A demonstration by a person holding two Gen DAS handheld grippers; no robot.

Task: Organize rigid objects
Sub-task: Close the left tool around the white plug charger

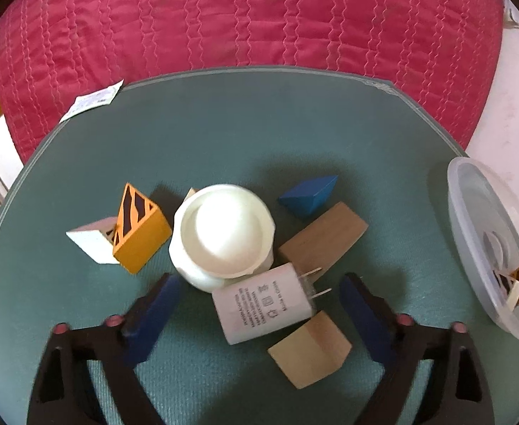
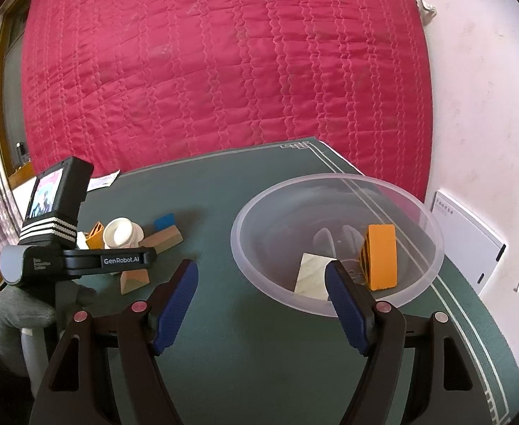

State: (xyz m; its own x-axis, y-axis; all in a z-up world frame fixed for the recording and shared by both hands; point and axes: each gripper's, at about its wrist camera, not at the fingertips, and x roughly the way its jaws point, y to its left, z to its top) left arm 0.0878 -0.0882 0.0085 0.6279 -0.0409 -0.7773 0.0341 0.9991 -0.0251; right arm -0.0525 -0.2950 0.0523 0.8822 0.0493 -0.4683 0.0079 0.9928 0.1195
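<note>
On the green mat [image 1: 259, 134] lies a white plug charger [image 1: 263, 306], between the blue fingers of my left gripper [image 1: 259, 283], which stands open with its pads clear of it. Beyond it are a white cup [image 1: 224, 230], an orange striped wedge [image 1: 140, 233], a white block [image 1: 93, 241], a blue wedge [image 1: 309, 193] and two wooden blocks [image 1: 325, 237] [image 1: 311, 349]. My right gripper [image 2: 261, 265] is open and empty at the near rim of the clear bowl [image 2: 337, 177]. The bowl holds an orange striped block [image 2: 381, 258] and a pale block [image 2: 312, 272].
A red quilt [image 2: 224, 63] rises behind the mat. A paper slip [image 1: 93, 101] lies at the mat's far left edge. A white box [image 2: 468, 241] stands off the mat to the right. A grey gloved hand [image 2: 18, 311] holds the left unit.
</note>
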